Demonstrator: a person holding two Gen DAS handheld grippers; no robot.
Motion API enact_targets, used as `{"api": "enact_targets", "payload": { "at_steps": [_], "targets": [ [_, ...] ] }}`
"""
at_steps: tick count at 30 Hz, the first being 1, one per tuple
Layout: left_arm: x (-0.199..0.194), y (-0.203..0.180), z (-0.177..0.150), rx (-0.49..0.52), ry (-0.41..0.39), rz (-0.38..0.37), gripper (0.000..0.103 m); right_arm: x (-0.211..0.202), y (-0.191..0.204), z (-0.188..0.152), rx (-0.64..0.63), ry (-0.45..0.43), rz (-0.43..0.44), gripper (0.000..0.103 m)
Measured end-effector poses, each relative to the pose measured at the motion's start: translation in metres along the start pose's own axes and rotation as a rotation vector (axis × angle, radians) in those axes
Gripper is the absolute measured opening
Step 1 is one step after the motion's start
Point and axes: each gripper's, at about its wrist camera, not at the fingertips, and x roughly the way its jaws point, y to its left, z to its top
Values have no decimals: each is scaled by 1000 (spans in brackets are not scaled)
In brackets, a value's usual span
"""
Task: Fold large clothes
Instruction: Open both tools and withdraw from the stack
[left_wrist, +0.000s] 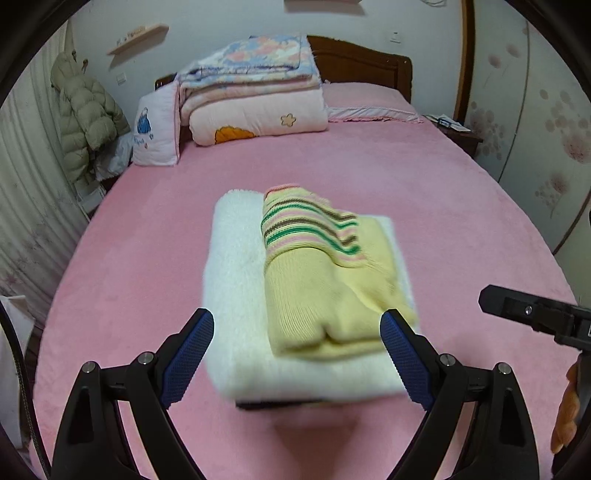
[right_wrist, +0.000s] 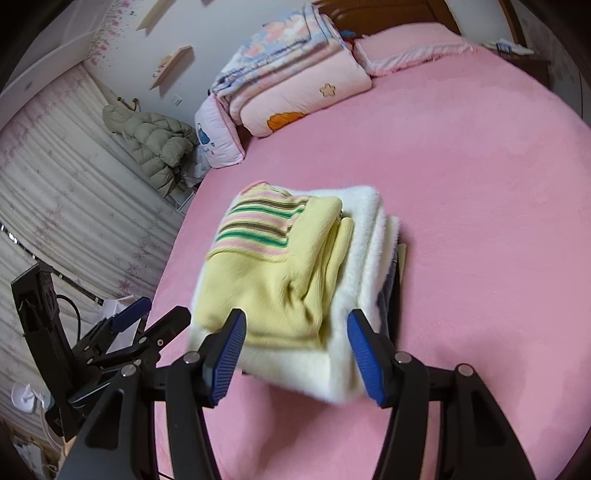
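A folded yellow sweater (left_wrist: 325, 295) with green, pink and brown stripes lies on a folded white fleece garment (left_wrist: 236, 266), stacked in the middle of the pink bed (left_wrist: 147, 229). A dark layer peeks out under the stack. My left gripper (left_wrist: 297, 317) hovers open before the stack's near edge, with nothing pinched. In the right wrist view the same sweater (right_wrist: 273, 273) and fleece (right_wrist: 365, 221) lie just beyond my right gripper (right_wrist: 295, 317). Its blue pads (right_wrist: 364, 350) stand apart and press on nothing. The left gripper (right_wrist: 147, 321) shows at the lower left there, and the right gripper (left_wrist: 535, 317) at the left wrist view's right edge.
Folded quilts (left_wrist: 255, 96) and a white pillow (left_wrist: 157, 129) are piled at the wooden headboard (left_wrist: 362, 62). A puffer jacket (left_wrist: 85, 114) hangs by the curtain on the left. A nightstand (left_wrist: 458, 133) and a flowered wardrobe (left_wrist: 535, 122) stand on the right.
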Motion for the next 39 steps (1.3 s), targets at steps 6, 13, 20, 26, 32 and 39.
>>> {"api": "enact_targets", "payload": {
  "at_steps": [6,13,20,26,32,39],
  "targets": [
    [-75,-22,-13,29,-31,25,91,-72,25,-20,-71,-23,-41,57],
    [-151,-39,-35,-33,-29,-25,92,-145,50,-48,-154,-38,-83,57],
    [-214,-72,-74,-39,-23,-32,94,-212,57,-94,-227,-58,-125,57],
    [-264,-108,-120,-23,-40,-89,100,-257,46,-140,-269,-76,-170,58],
    [-297,-139,-171,-51,-116,-79,102,-293,28,-191,-295,-97,-202,58],
    [-294,-165,-219,-113,-123,-34,102,-311,10,-247,-305,-164,-264,66]
  ]
}}
